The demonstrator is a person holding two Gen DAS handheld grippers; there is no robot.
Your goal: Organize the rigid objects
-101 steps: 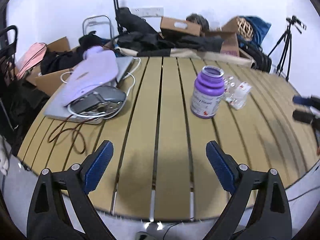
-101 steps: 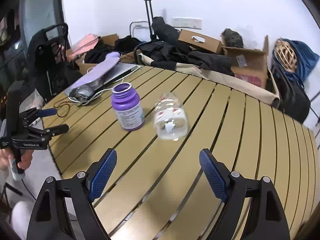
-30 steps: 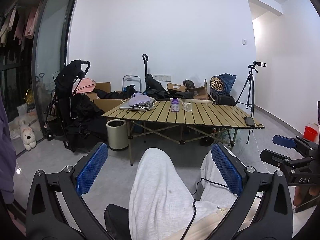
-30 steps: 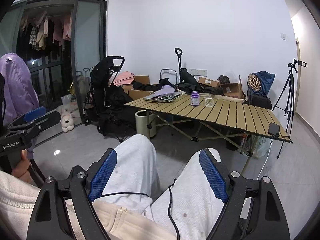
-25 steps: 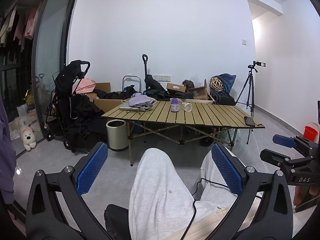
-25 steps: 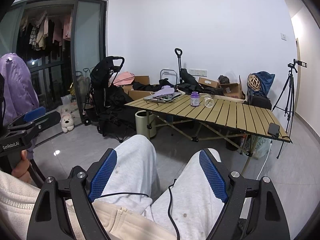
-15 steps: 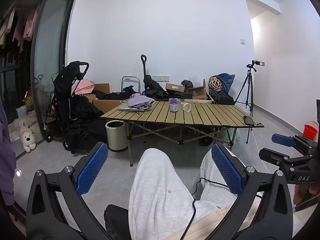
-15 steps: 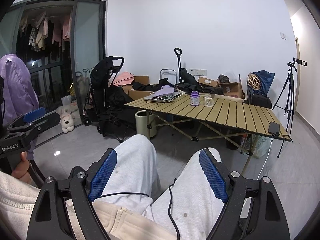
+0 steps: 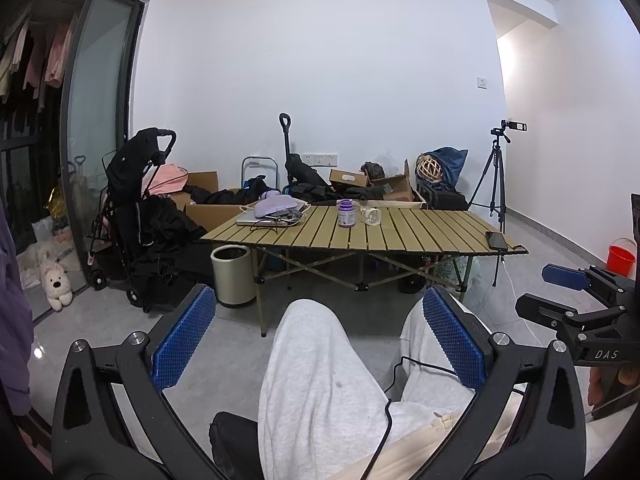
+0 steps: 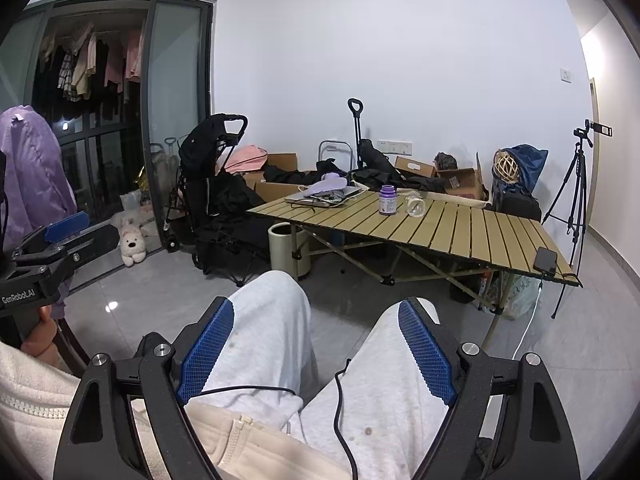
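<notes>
A purple bottle [image 9: 346, 213] stands upright on the slatted wooden table [image 9: 420, 236], far across the room. A clear plastic bottle [image 9: 370, 215] lies just right of it. Both show in the right wrist view too: the purple bottle [image 10: 387, 200] and the clear bottle [image 10: 415, 205]. My left gripper [image 9: 320, 332] is open and empty above the seated person's lap. My right gripper [image 10: 316, 344] is open and empty over the legs as well. Each gripper appears at the edge of the other's view.
A laptop with a purple pouch and cables [image 9: 272, 212] lies at the table's left end, a phone [image 9: 496, 240] at its right end. A bin [image 9: 234, 274], a stroller [image 9: 132, 208], boxes, bags and a tripod [image 9: 496, 172] stand around the table.
Since 3.4 s ago both grippers have pulled far back from the table to the person's lap. Over the last second the views have barely shifted.
</notes>
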